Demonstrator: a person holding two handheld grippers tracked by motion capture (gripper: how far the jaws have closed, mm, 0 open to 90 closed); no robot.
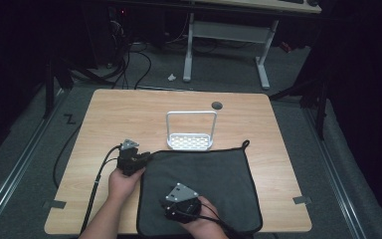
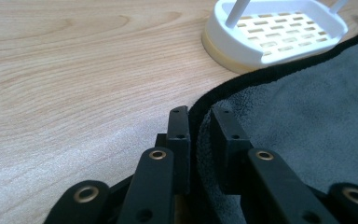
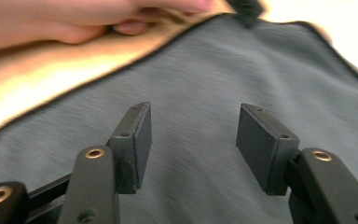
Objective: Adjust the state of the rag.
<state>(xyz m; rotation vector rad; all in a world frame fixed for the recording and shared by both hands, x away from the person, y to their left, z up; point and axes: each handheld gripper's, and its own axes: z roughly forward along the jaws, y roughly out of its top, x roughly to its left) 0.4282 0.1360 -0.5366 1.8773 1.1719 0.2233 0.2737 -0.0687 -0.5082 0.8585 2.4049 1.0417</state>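
On the near half of the wooden table (image 1: 129, 114) lies the grey cloth (image 1: 204, 184), spread flat, black-bound, its far edge just beside the white slotted rack (image 1: 190, 142); left gripper (image 1: 138, 160) sits at the cloth's far left corner; in the left gripper view its jaws are pinched on the black hem (image 2: 200, 105), one jaw on the wood side, one on the cloth side, so the corner is grasped; judged purpose: a corner hold gives control for lifting or folding without bunching the middle; right gripper (image 3: 191, 135) hangs over the near middle of the cloth, jaws spread wide with bare fabric between them, holding nothing; judged to be heading for a second grip point, which one I cannot tell; left hand (image 1: 122, 183) rests on the table beside the cloth's left edge. Room: broad bare wood to the left and beyond the held corner, free for drawing the corner up or across; the rack stands close to the far hem, and a lifted corner swung forward could catch its wire handle (image 1: 191, 119); the cloth's near edge lies at the table's near edge.
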